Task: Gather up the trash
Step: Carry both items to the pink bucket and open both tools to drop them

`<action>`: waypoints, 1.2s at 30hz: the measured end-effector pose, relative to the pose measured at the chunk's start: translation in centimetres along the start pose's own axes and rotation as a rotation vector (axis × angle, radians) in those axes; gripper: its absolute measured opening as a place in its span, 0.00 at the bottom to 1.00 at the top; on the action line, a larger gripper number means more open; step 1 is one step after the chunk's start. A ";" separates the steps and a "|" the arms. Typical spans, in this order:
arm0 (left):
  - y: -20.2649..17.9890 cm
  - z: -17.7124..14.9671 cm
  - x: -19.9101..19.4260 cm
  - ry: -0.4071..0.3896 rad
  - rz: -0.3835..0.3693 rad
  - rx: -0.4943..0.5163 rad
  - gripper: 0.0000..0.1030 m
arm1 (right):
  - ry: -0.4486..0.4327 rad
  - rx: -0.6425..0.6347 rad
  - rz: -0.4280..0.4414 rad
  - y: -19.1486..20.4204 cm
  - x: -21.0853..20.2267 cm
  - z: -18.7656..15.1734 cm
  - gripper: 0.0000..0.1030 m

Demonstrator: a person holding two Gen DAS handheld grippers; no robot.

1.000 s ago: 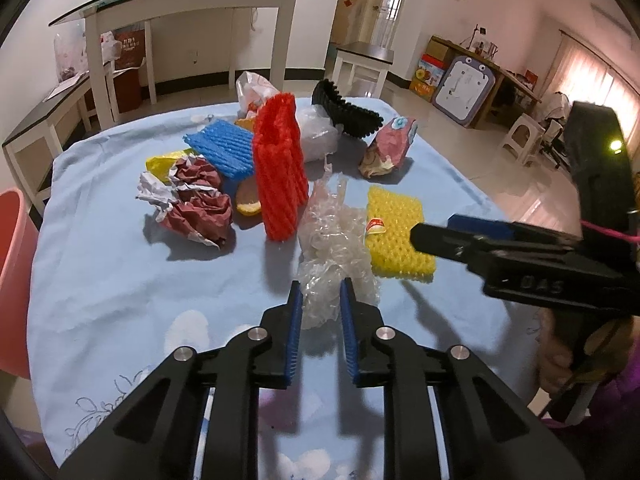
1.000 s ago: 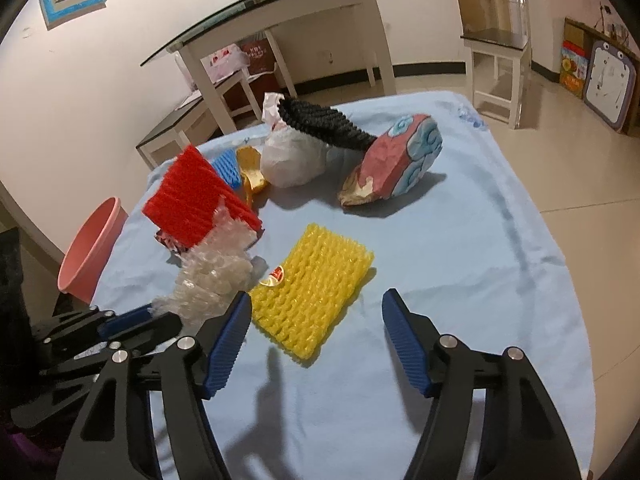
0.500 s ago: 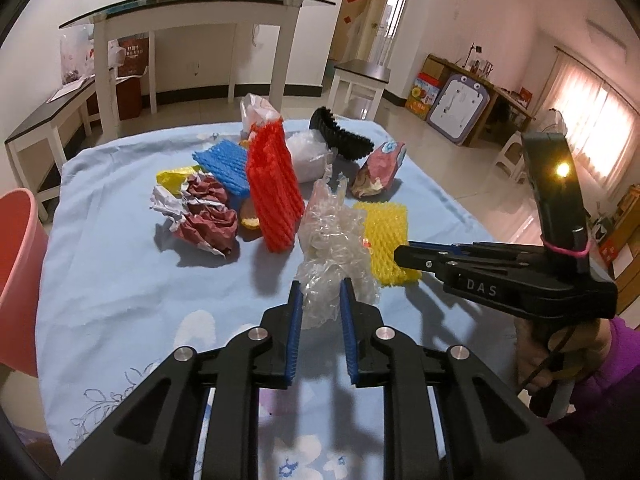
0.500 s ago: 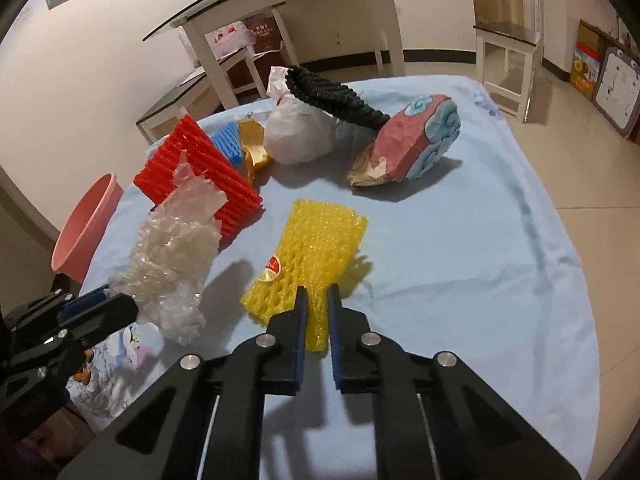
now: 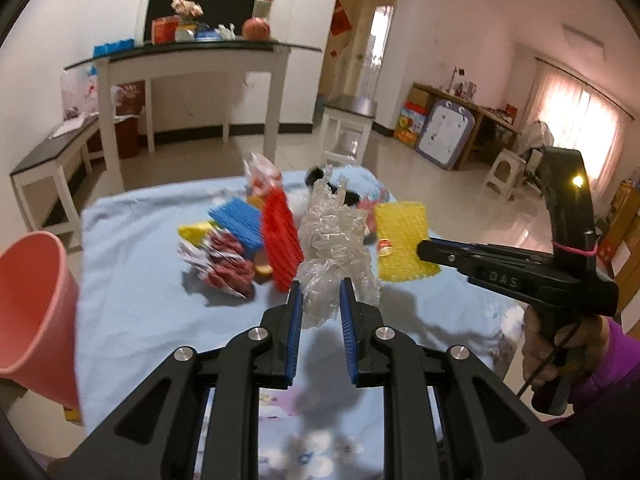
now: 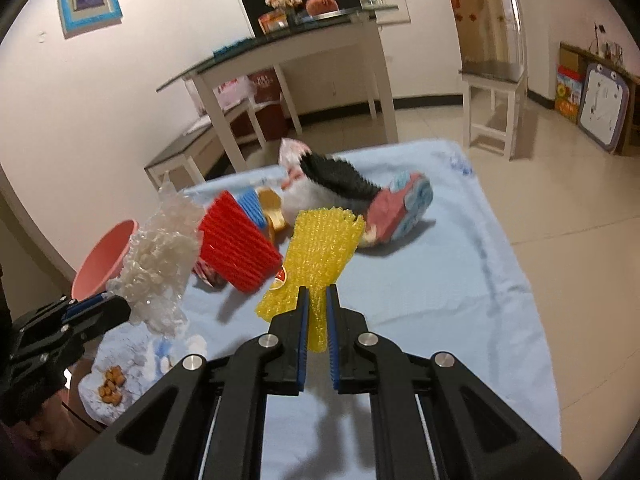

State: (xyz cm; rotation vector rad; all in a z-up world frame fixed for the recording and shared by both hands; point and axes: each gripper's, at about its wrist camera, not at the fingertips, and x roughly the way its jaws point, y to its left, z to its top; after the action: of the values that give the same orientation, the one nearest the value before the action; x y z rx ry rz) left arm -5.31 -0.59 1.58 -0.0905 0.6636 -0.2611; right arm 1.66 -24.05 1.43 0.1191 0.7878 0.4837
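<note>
black gripper (image 5: 320, 308), blue pads, purple sleeve (image 5: 612, 364)

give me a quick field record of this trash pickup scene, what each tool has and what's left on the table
left tool: shut on clear crumpled plastic, lifted off the cloth
right tool: shut on yellow foam net, lifted
still on table: red foam net, blue foam net, black foam net, crumpled red wrapper
surface: light blue tablecloth
bin: pink bucket, beside the table's left edge

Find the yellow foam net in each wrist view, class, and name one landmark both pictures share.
Left wrist view: the yellow foam net hangs right of centre, pinched by the right tool reaching in from the right.
Right wrist view: the net is at centre, held up in that tool.
Shared landmark: the red foam net, left of the yellow one.
</note>
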 end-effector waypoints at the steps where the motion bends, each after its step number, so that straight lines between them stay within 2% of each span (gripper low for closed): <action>1: 0.4 0.2 -0.7 -0.017 0.012 -0.004 0.18 | -0.011 -0.005 0.007 0.4 -0.3 0.2 0.07; 5: 2.1 0.8 -3.1 -0.071 0.074 -0.020 0.18 | -0.054 -0.045 0.058 3.0 -1.3 1.9 0.07; 9: 4.8 1.1 -5.8 -0.126 0.159 -0.062 0.18 | -0.078 -0.123 0.142 7.3 -1.0 3.8 0.07; 12: 7.4 1.1 -8.0 -0.166 0.255 -0.127 0.18 | -0.075 -0.172 0.220 10.9 -0.1 5.2 0.07; 19: 12.3 -0.1 -11.7 -0.222 0.422 -0.286 0.18 | -0.032 -0.246 0.384 19.6 3.4 7.7 0.07; 24: 16.0 -1.3 -12.5 -0.210 0.525 -0.369 0.18 | 0.009 -0.316 0.451 25.9 6.6 7.9 0.08; 28: 18.8 -2.3 -11.9 -0.182 0.580 -0.405 0.18 | 0.060 -0.351 0.477 29.4 9.3 7.5 0.08; 36: 22.8 -4.5 -10.6 -0.113 0.634 -0.497 0.18 | 0.190 -0.358 0.483 33.2 14.9 5.7 0.08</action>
State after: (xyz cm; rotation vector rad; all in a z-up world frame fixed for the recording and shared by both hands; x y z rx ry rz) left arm -11.29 24.20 0.61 -0.3592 0.6019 0.5210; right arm 2.35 12.59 5.01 -0.0741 0.8464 1.0985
